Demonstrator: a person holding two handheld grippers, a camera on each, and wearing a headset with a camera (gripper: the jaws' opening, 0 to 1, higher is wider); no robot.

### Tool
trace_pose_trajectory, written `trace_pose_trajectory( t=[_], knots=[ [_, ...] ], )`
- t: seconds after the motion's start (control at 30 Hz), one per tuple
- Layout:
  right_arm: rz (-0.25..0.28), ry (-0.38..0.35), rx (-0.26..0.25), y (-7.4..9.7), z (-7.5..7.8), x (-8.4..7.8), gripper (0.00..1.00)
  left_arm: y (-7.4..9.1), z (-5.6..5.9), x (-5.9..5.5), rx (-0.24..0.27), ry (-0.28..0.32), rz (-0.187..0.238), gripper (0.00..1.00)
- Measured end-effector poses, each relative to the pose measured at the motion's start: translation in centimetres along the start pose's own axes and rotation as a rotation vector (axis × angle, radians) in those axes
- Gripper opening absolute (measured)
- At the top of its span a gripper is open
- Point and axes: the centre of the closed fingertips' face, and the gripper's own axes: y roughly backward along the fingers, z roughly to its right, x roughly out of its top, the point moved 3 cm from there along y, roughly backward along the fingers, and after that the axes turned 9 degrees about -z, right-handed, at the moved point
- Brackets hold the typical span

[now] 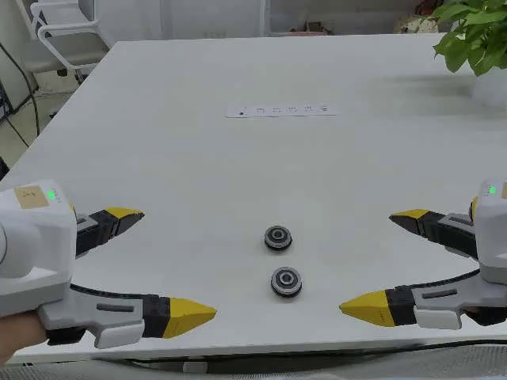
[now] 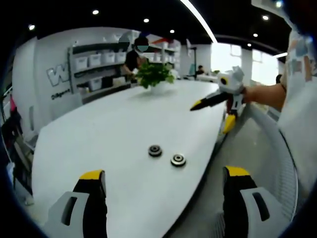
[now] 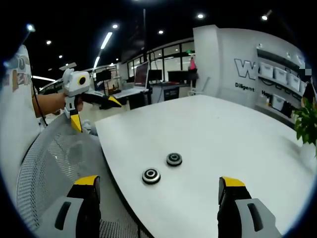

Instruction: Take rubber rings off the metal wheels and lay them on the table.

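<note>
Two small metal wheels with black rubber rings lie flat on the white table, one farther (image 1: 278, 237) and one nearer (image 1: 286, 281) to the front edge. They also appear as the far wheel (image 2: 155, 150) and near wheel (image 2: 178, 159) in the left gripper view, and as the far wheel (image 3: 174, 159) and near wheel (image 3: 151, 175) in the right gripper view. My left gripper (image 1: 176, 264) (image 2: 163, 181) stands open at the left, well apart from them. My right gripper (image 1: 379, 261) (image 3: 156, 186) stands open at the right, holding nothing.
A white label strip (image 1: 280, 110) lies mid-table. A potted green plant (image 1: 474, 32) stands at the far right corner. A white chair (image 1: 67, 36) is at the far left. The table's front edge (image 1: 261, 348) runs just below the grippers.
</note>
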Motion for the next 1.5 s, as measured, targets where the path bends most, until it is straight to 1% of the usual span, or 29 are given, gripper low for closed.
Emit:
trace_pose_trajectory(
  t=[0.07,0.17,0.3,0.4,0.63,0.67,0.73,0.8,0.87,0.93,1.5],
  knots=[
    [-0.001,0.0,0.001,0.0,0.0,-0.1,0.99,0.0,0.1,0.0,-0.003,0.001,0.003,1.0],
    [-0.005,-0.001,0.003,-0.1,0.0,-0.2,0.99,-0.3,0.5,-0.1,-0.015,-0.011,-0.006,1.0],
    [-0.006,-0.002,0.005,-0.1,0.0,-0.2,0.99,-0.5,0.8,-0.4,-0.013,-0.044,-0.015,1.0],
    [-0.007,0.001,0.006,-0.1,-0.1,-0.2,0.99,-0.6,1.0,-0.5,-0.025,-0.05,-0.03,1.0],
    [-0.011,0.008,0.007,-0.1,-0.2,-0.3,0.99,-0.6,1.4,-0.7,-0.02,-0.092,-0.054,1.0],
    [-0.012,0.008,0.007,-0.1,-0.2,-0.3,0.99,-0.7,1.4,-0.9,-0.019,-0.091,-0.068,1.0],
    [-0.015,0.01,0.005,-0.2,-0.2,-0.4,0.99,-0.7,1.4,-1.0,-0.016,-0.099,-0.079,0.96],
    [-0.017,0.009,0.006,-0.2,-0.3,-0.5,0.99,-0.7,1.4,-1.2,-0.017,-0.096,-0.089,0.92],
    [-0.02,0.01,0.01,-0.2,-0.4,-0.6,0.99,-0.8,1.5,-1.5,-0.022,-0.084,-0.104,0.92],
    [-0.022,0.012,0.013,-0.2,-0.5,-0.7,0.99,-0.8,1.5,-1.6,-0.025,-0.085,-0.11,0.92],
    [-0.021,0.018,0.013,-0.2,-0.4,-0.7,0.99,-0.7,1.2,-1.6,-0.019,-0.068,-0.104,0.93]
  ],
)
